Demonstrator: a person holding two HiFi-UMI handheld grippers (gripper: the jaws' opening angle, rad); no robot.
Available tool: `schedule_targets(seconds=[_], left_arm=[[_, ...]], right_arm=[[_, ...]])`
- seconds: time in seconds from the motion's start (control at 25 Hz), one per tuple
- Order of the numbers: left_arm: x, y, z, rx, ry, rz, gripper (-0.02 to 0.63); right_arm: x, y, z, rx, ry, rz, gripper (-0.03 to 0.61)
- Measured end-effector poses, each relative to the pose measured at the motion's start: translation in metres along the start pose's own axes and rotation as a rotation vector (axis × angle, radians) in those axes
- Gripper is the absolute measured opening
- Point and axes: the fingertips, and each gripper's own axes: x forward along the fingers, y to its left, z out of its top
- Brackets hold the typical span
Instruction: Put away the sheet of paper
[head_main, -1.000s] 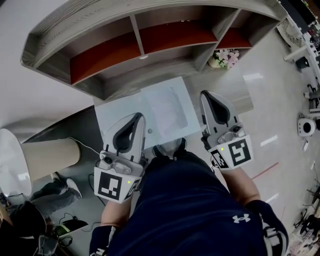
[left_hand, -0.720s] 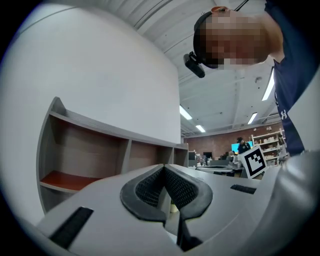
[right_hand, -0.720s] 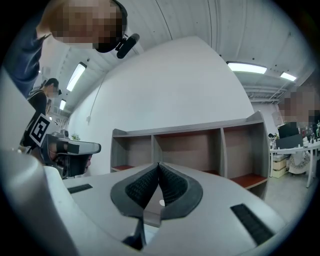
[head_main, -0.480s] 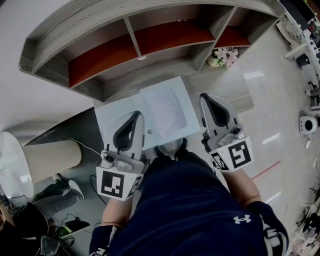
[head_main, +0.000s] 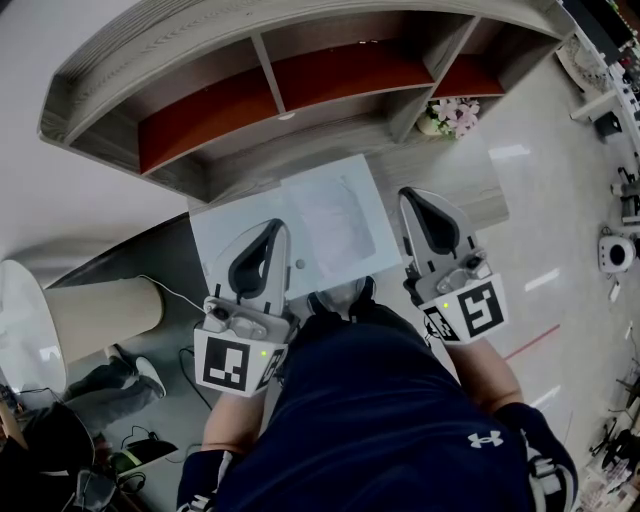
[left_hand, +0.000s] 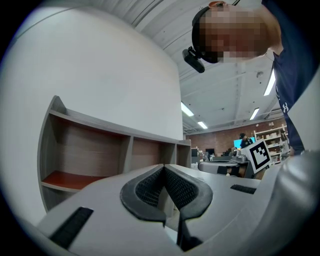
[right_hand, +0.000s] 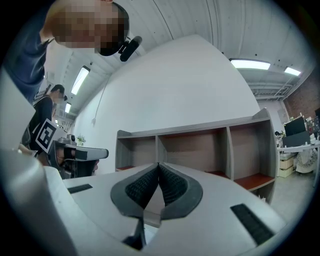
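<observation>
Head view looking steeply down: the sheet of paper (head_main: 330, 215) lies flat, a bit skewed, on a white surface (head_main: 225, 235) in the middle of the frame, just below a grey wooden shelf unit (head_main: 250, 110) with reddish boards that runs across the top. Left gripper (head_main: 275, 230) is at lower left of centre with its tip over the near edge of the surface, just left of the paper's lower corner, and the right gripper (head_main: 412, 195) is at right of centre, off the right edge of the surface. So the paper sits between the two in the picture, and neither one has hold of it. Left gripper view shows its fingers (left_hand: 147, 190) pressed together with nothing between them, shelf compartments off to the left behind. Same deal in the right gripper view: fingers (right_hand: 142, 187) closed tip to tip and empty, shelf straight ahead across the middle. Both point roughly level toward the shelf. Other bits: a small bunch of pink and white flowers (head_main: 450, 115) at the shelf's right end, a beige cylinder (head_main: 100, 315) at the left edge, and the person's dark blue shirt (head_main: 380, 410) filling the bottom of the frame
</observation>
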Motion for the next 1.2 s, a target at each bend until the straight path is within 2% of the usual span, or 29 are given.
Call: schedule_targets(seconds=[1.2], left_arm=[[0.004, 0.005, -0.016, -0.025, 0.037, -0.007, 0.015]], right_arm=[[0.002, -0.001, -0.006, 0.023, 0.011, -0.009, 0.014]])
